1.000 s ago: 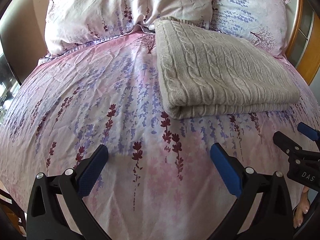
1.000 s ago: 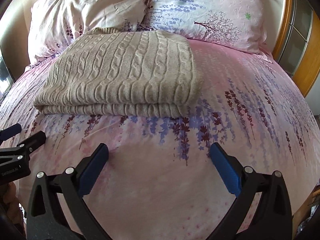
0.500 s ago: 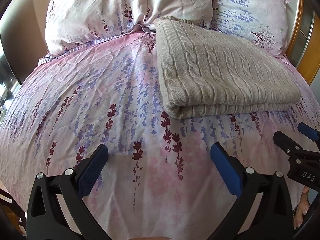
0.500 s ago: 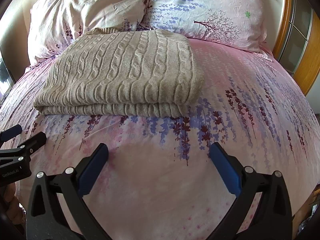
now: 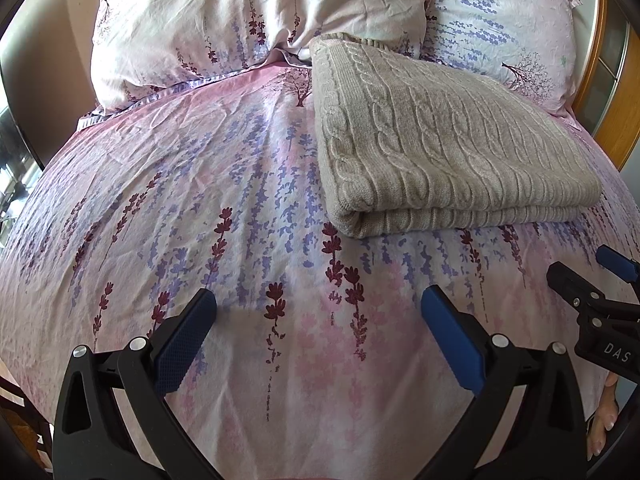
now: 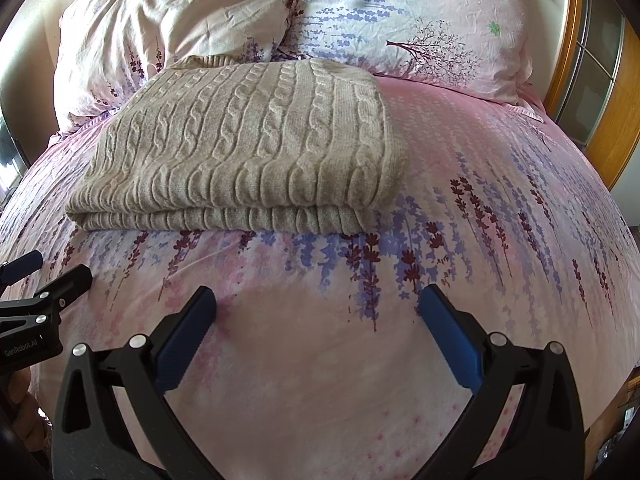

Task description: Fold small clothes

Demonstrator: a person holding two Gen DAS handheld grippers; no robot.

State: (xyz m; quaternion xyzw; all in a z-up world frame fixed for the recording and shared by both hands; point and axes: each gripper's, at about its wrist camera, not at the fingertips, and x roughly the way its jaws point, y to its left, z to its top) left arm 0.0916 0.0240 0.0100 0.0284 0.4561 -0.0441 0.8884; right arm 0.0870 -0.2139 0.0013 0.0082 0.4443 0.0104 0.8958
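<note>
A beige cable-knit sweater (image 5: pixel 440 140) lies folded into a flat rectangle on the pink floral bedspread (image 5: pixel 180 200), its far end against the pillows. It also shows in the right wrist view (image 6: pixel 248 152). My left gripper (image 5: pixel 316 316) is open and empty, hovering over the bedspread in front of the sweater's left corner. My right gripper (image 6: pixel 316 312) is open and empty in front of the sweater's right part. Each gripper appears at the edge of the other's view: the right gripper (image 5: pixel 592 292) and the left gripper (image 6: pixel 40 280).
Two floral pillows (image 5: pixel 256 20) (image 6: pixel 408 20) lean against the headboard behind the sweater. A wooden frame with glass panes (image 6: pixel 592 60) stands at the right. Bare bedspread (image 6: pixel 520 200) stretches left and right of the sweater.
Both views have shifted very slightly; the sweater sits a touch lower in the left wrist view. Both grippers stay open and nothing was taken hold of.
</note>
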